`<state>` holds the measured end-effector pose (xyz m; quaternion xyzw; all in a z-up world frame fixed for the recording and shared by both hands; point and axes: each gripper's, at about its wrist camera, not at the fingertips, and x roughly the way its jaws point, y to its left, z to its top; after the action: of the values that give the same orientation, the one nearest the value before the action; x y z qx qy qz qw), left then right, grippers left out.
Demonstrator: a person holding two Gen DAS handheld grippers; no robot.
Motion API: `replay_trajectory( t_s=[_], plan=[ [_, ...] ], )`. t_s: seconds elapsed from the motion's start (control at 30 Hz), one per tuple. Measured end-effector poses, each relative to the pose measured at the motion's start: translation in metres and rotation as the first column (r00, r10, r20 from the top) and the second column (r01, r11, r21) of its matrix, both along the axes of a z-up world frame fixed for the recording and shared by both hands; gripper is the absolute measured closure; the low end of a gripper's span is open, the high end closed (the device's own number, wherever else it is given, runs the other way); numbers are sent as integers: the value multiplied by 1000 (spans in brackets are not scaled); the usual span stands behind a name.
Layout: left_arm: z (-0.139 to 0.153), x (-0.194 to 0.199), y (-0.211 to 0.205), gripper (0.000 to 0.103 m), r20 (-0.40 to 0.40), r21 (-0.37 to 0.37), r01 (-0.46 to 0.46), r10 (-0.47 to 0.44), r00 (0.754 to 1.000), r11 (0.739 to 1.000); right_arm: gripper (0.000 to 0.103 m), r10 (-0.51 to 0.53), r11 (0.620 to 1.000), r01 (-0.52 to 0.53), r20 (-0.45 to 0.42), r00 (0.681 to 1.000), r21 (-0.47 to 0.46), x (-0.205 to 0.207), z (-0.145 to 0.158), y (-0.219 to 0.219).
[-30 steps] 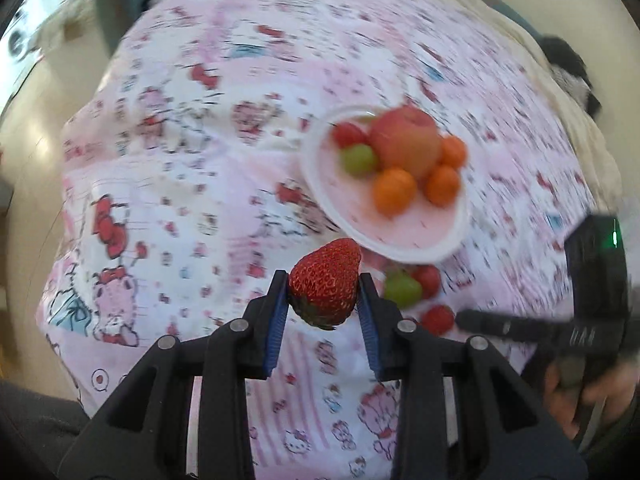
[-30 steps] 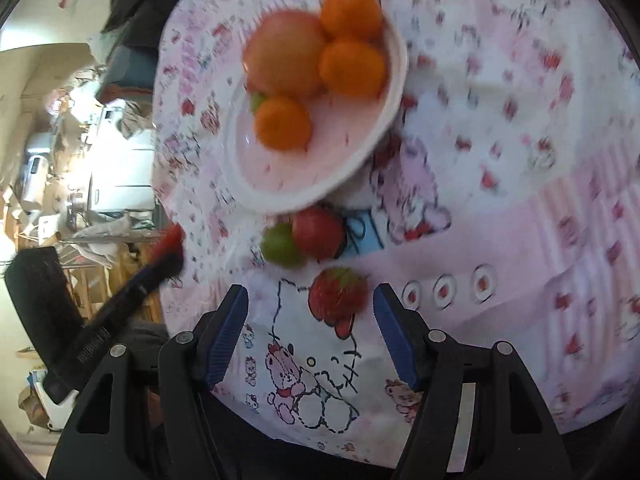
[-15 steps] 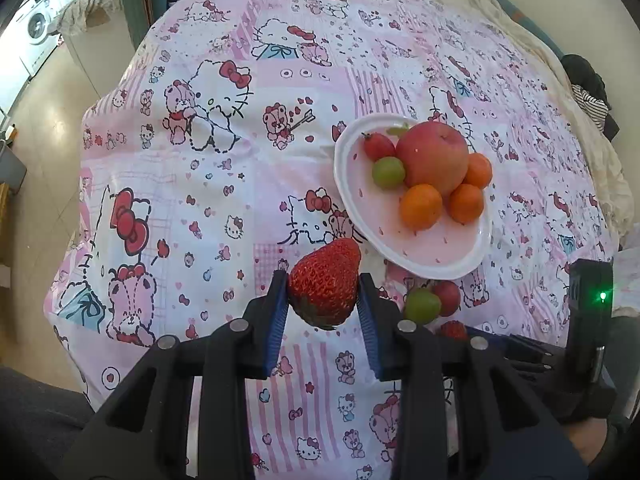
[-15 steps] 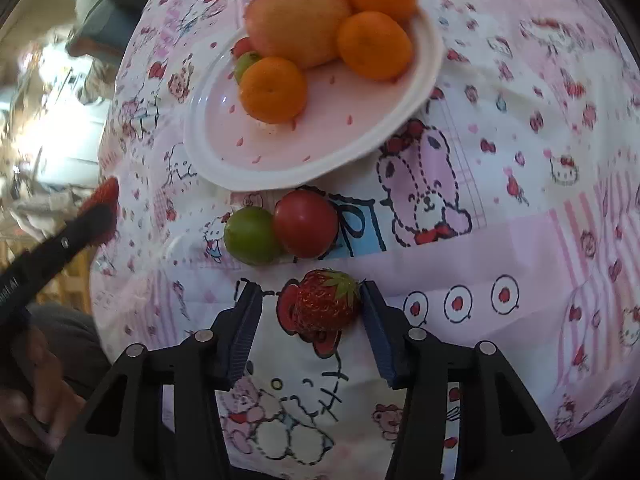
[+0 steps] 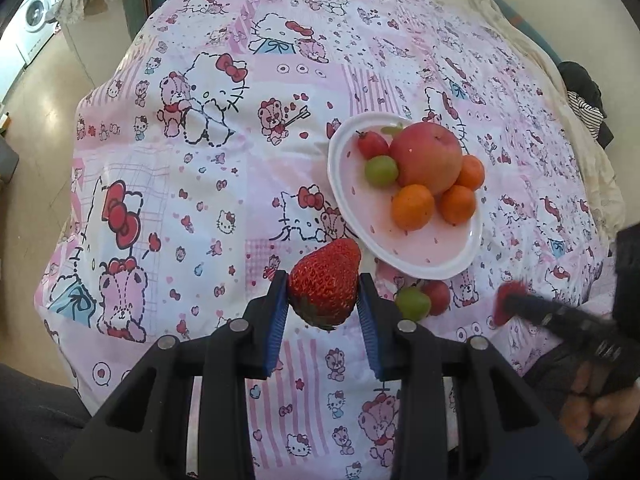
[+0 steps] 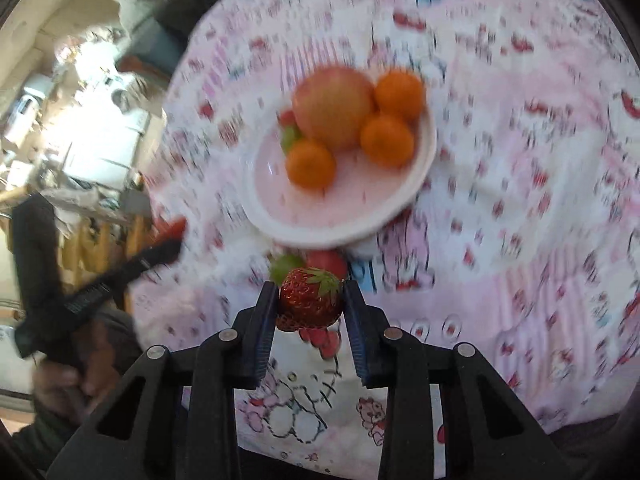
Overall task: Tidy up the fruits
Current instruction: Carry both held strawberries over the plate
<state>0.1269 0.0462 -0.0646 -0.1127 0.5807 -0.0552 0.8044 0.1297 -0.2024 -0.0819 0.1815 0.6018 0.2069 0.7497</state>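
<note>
My left gripper [image 5: 323, 289] is shut on a large strawberry [image 5: 324, 280] and holds it above the cloth, in front of the white plate [image 5: 348, 200]. The plate holds an apple [image 5: 426, 158], three oranges [image 5: 413, 207], a green grape [image 5: 381, 169] and a small red fruit [image 5: 372, 144]. My right gripper [image 6: 311, 300] is shut on a second strawberry [image 6: 310, 302], lifted off the cloth in front of the plate [image 6: 416, 188]; it also shows at the right of the left wrist view [image 5: 505, 306]. A green grape [image 5: 412, 302] and a red fruit [image 5: 438, 296] lie on the cloth by the plate's near rim.
A pink cartoon-print cloth [image 5: 200, 168] covers the table. Dark clothing [image 5: 584, 100] lies at the far right edge. The floor [image 5: 36, 92] and a washing machine [image 5: 34, 16] are beyond the left edge. The right wrist view is motion-blurred.
My right gripper closed on the strawberry that lay on the cloth and lifted it. My left gripper kept its strawberry and drew back a little from the plate.
</note>
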Motion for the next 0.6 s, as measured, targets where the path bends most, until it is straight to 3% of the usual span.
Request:
replay_trajectory(
  t_s=[0.13,0.27,0.4,0.53,0.6],
  plan=[
    [2,7,-4,73,-10,-36,26,-27,1000,999,68,1,1000,0,67,998,-19,22,18,-4],
    [7,26,-11,73,-9,-19,54,-54,999,998,68,35,998,-30,105,994,-51,44,23,0],
    [7,48,-23,73,-19,-19,68,-69,997,997,68,64,993,-51,120,991,-110,64,11,12],
    [-1,65,-46,73,16,50,134,-135,991,990,68,77,991,-66,87,993,-115,74,-11,18],
    [-12,74,-54,73,-21,37,161,-160,987,986,68,94,987,-83,78,993,-138,76,-21,21]
  ],
)
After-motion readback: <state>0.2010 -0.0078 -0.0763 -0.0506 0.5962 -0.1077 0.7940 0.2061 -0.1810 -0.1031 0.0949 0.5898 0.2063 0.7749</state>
